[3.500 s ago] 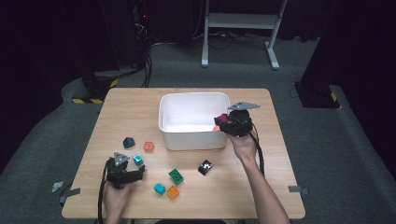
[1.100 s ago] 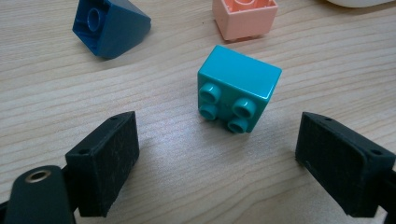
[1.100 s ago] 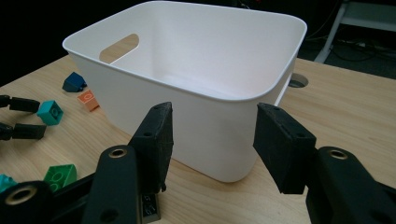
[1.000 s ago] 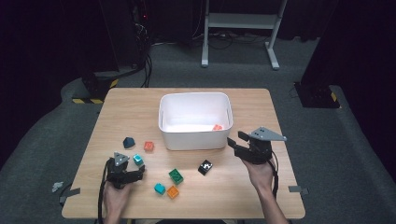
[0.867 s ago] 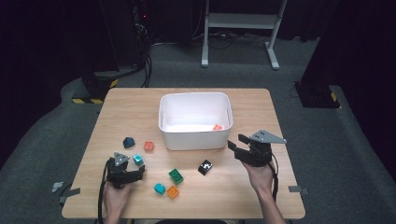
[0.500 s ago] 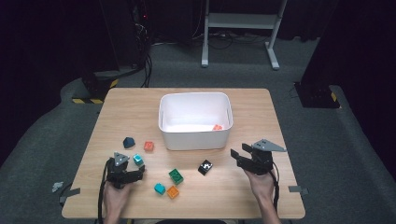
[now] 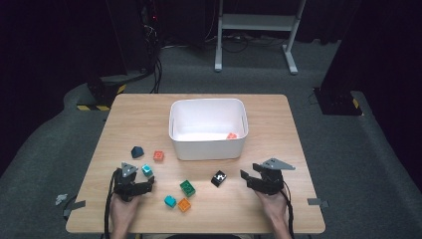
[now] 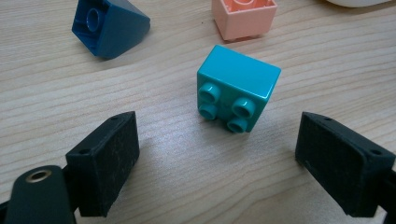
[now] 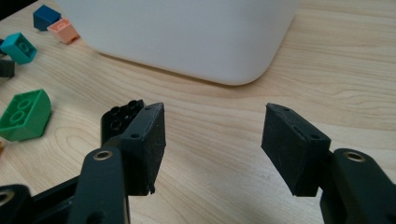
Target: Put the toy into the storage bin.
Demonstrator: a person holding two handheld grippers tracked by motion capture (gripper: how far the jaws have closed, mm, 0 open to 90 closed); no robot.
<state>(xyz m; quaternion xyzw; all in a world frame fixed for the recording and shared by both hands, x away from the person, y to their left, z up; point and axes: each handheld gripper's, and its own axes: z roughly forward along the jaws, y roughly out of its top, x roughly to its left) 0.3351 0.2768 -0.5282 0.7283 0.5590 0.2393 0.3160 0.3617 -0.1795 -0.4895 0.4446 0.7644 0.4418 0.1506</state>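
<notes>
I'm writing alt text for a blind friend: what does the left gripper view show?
A teal toy brick lies tipped on its side on a wooden table, studs facing the camera, between the two wide-open black jaws of the left gripper. Beyond it lie a dark blue sloped brick and a peach brick.

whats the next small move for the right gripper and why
Probably slide the open right gripper sideways toward the black brick until its jaws straddle it. The brick lies on the table, half hidden behind one jaw, with nothing between the jaws.
</notes>
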